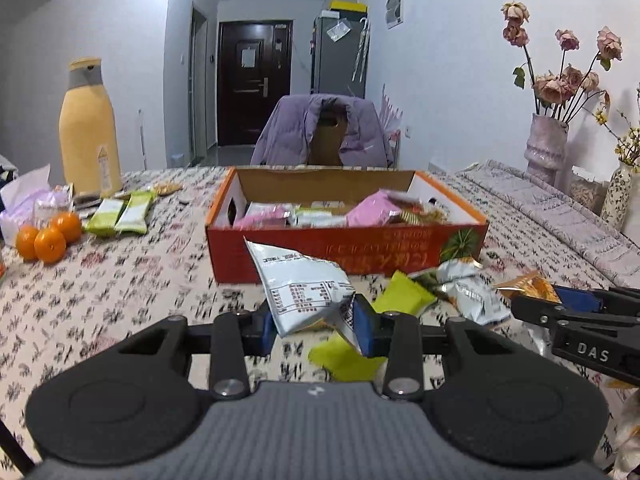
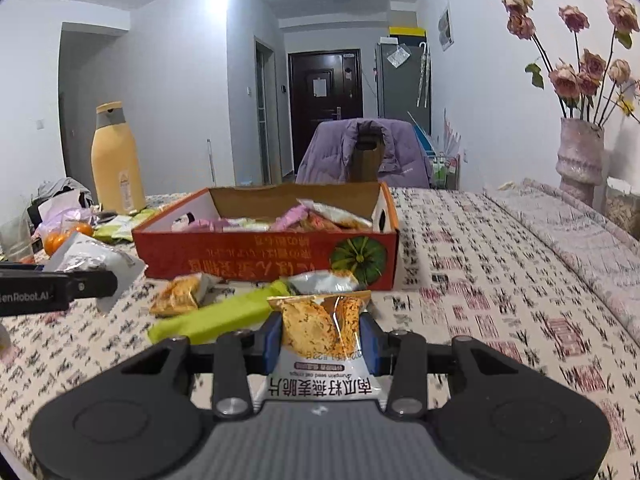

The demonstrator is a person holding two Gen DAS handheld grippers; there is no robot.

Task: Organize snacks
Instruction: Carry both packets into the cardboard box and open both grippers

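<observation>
Left gripper [image 1: 314, 322] and right gripper [image 2: 322, 340] match: black linkage arms, silver screws, blue finger pads, grey ribbed housing (white lettering along their sides).

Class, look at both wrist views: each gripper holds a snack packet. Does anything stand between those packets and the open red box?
Nothing visible blocks either. The red box is open-topped. Loose packets lie before its front wall, below the white packet and orange packet.

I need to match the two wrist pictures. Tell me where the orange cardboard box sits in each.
Left wrist view: orange cardboard box at centre, beyond the held white packet.
Right wrist view: box left of centre, beyond the held oat-crisp packet.
Shared landmark: yellow bottle, left of the box.
</observation>
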